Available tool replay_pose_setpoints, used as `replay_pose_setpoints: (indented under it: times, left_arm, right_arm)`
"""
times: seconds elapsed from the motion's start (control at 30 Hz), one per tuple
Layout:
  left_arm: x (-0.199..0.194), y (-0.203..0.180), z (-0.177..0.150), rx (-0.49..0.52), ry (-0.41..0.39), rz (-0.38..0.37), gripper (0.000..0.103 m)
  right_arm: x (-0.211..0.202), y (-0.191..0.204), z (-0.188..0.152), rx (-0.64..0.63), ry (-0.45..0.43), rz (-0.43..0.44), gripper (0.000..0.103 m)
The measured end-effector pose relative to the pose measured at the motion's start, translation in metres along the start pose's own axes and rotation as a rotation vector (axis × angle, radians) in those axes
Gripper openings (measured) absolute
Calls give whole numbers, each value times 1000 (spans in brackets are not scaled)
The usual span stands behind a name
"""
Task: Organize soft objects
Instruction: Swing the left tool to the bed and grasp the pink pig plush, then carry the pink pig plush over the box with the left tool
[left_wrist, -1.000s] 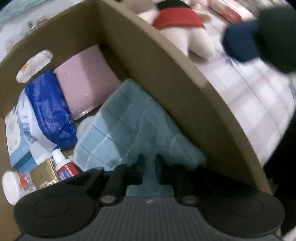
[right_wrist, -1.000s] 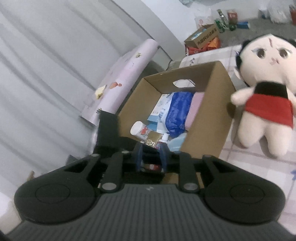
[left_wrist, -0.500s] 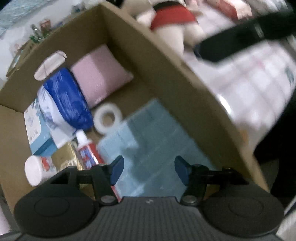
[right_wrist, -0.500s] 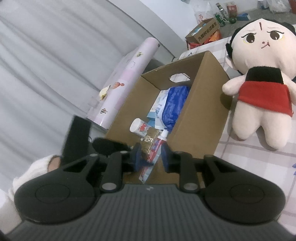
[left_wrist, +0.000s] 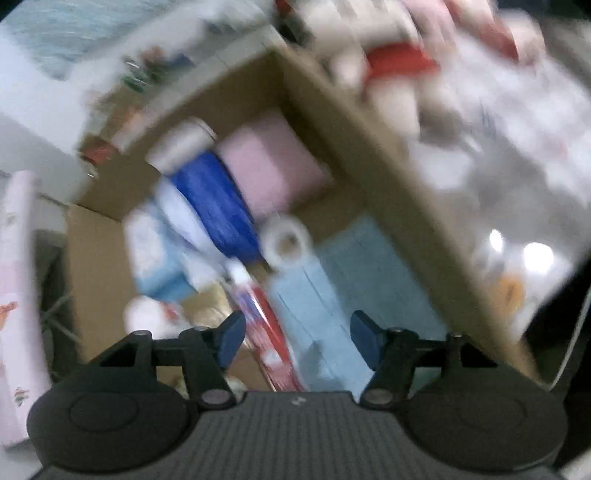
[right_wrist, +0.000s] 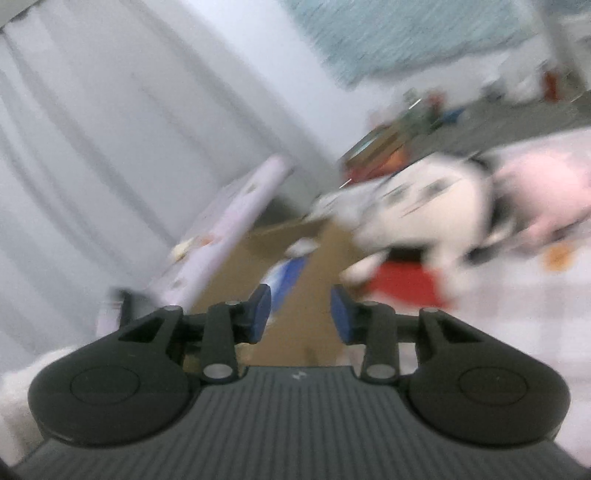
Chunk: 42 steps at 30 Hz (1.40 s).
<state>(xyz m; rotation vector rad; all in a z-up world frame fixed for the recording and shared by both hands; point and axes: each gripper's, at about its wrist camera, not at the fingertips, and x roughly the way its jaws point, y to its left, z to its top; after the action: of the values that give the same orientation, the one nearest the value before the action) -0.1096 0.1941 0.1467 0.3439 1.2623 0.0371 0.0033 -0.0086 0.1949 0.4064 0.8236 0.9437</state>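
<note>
Both views are motion-blurred. In the left wrist view a brown cardboard box (left_wrist: 388, 184) holds a light blue checked towel (left_wrist: 354, 295), a pink soft pad (left_wrist: 273, 162) and a blue packet (left_wrist: 218, 206). My left gripper (left_wrist: 297, 338) is open and empty above the towel. A plush doll with a red skirt (left_wrist: 391, 70) lies beyond the box on the checked cloth. In the right wrist view my right gripper (right_wrist: 301, 314) is open and empty, pointing at the box (right_wrist: 306, 291), with the doll (right_wrist: 417, 229) just right of it.
The box also holds a white tape roll (left_wrist: 286, 243), a red toothpaste tube (left_wrist: 266, 325) and a white bottle (left_wrist: 144, 314). A pale purple roll (right_wrist: 229, 229) leans left of the box before grey curtains. A pink plush (right_wrist: 543, 192) lies behind the doll.
My left gripper let go of the blue towel, which now lies flat in the box, and drew back upward. My right gripper opened wider and swung toward the doll.
</note>
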Motion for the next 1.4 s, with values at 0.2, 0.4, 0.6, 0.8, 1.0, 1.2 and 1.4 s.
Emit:
replay_pose_setpoints:
  times: [0.2, 0.4, 0.6, 0.8, 1.0, 1.2, 1.4]
  left_arm:
    - [-75, -49, 74, -27, -323, -84, 64]
    - [-38, -111, 175, 31, -445, -126, 83]
    - [76, -144, 270, -36, -381, -204, 96]
    - [134, -165, 299, -98, -435, -194, 100]
    - [152, -186, 308, 12, -440, -123, 90]
    - [114, -162, 287, 4, -421, -158, 82]
    - [23, -118, 217, -84, -552, -202, 86]
  right_arm:
    - [-19, -77, 16, -32, -50, -316, 46]
    - [-14, -109, 4, 54, -29, -363, 48]
    - [5, -118, -35, 93, 90, -327, 48]
    - [4, -122, -40, 120, 97, -311, 49]
    - [-5, -126, -34, 126, 68, -304, 52]
    - [-14, -134, -34, 182, 44, -276, 52]
    - [-14, -128, -34, 169, 26, -258, 52]
